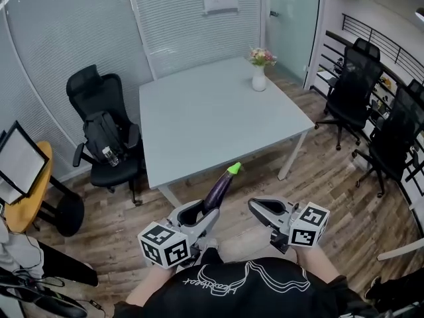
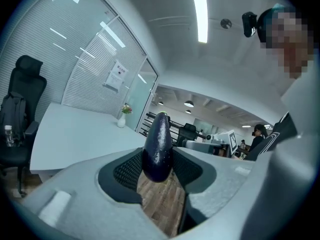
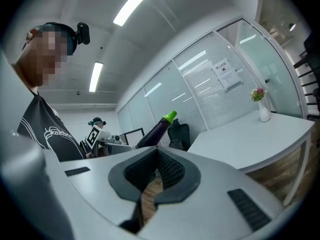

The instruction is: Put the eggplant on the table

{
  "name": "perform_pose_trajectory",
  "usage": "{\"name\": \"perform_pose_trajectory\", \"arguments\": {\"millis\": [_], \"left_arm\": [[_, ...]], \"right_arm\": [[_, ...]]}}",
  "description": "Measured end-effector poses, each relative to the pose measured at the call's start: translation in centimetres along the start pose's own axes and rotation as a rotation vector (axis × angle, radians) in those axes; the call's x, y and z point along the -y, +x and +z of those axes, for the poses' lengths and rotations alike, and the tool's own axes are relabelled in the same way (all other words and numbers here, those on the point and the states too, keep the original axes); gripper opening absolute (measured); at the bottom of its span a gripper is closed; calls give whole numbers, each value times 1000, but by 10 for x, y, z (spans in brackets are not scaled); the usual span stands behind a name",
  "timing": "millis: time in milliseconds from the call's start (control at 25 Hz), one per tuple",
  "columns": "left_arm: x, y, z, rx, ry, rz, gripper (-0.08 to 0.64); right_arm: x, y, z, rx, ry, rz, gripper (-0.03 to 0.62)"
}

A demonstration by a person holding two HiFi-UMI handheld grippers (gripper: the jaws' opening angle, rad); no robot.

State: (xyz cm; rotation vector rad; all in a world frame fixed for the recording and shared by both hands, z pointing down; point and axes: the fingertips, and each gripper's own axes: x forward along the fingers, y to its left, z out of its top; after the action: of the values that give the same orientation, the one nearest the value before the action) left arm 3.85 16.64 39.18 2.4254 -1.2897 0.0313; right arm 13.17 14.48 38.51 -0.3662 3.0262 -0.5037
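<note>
A dark purple eggplant with a bright green stem sticks forward and up out of my left gripper, whose pads are shut on its thick end. In the left gripper view the eggplant stands between the black ribbed pads, its tip aimed at the table. The pale grey table lies just ahead, with the stem close to its near edge. My right gripper hovers beside the left one with its jaws together and nothing in them. In the right gripper view the eggplant shows to the left.
A white vase of flowers stands at the table's far right corner. A black office chair with a backpack sits left of the table, and more black chairs stand at the right. A round yellow table is at far left. The floor is wood.
</note>
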Motion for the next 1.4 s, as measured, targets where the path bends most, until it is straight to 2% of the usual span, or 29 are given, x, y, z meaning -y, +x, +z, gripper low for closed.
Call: {"name": "perform_pose_trajectory", "arguments": {"millis": [280,600,1040,1400], "left_arm": [[-85,38,42,-30,-6,-39,193],[-170,64,85,-28,-12,-81,193],[-248,75,121,-6,13,-113,193],[-282,69,121,5,-10,-121,193]], "right_arm": [[66,70,24,7,40,-61,9],[115,141,47,2,36,-110,9],[154,215,63,8,9,-143,9],[160,244,59,-7,1,-158,9]]}}
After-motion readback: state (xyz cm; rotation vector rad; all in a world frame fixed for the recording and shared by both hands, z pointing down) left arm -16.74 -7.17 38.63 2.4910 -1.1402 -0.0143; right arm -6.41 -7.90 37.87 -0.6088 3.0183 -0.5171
